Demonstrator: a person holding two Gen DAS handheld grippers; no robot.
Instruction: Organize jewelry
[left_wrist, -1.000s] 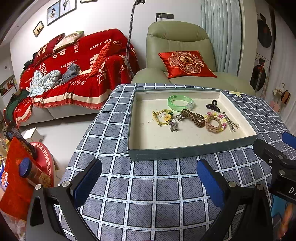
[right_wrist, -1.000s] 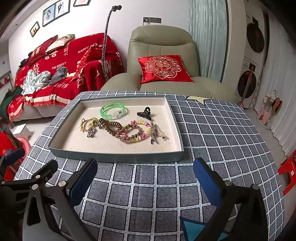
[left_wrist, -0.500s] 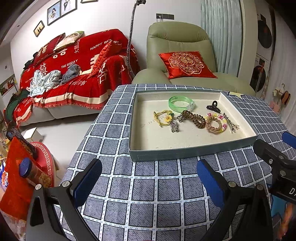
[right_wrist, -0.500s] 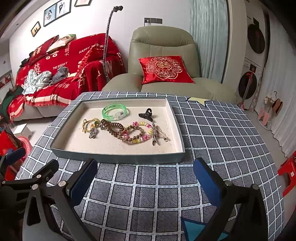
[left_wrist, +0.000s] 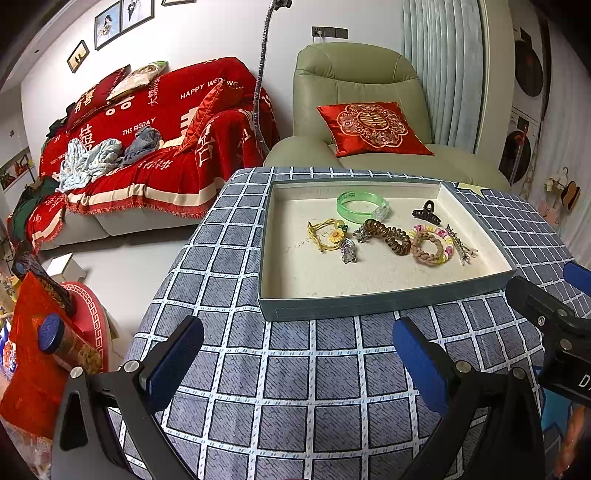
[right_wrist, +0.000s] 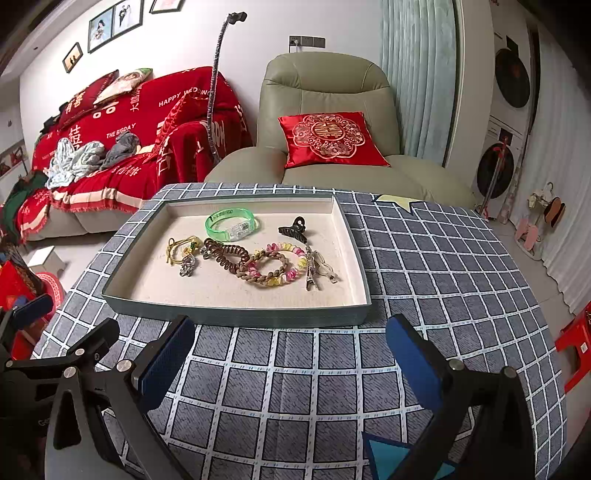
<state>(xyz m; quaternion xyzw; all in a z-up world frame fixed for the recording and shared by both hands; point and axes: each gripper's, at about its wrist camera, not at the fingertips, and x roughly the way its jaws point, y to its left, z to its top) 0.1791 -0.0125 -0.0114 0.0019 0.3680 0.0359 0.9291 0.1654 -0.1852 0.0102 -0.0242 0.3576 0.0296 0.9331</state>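
Evidently nothing was held; the left gripper (left_wrist: 297, 363) and right gripper (right_wrist: 290, 360) hovered with jaws spread wide and empty, short of the tray (right_wrist: 236, 315); the jewelry (right_wrist: 273, 264) lay clustered inside it, presumably gathered for sorting.

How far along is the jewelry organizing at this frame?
Done: nothing evident; the green bangle, brown coil tie, braided bracelet and black claw clip lie bunched in the tray. In hand: nothing; left gripper and right gripper are open short of it. Left: all sorting.
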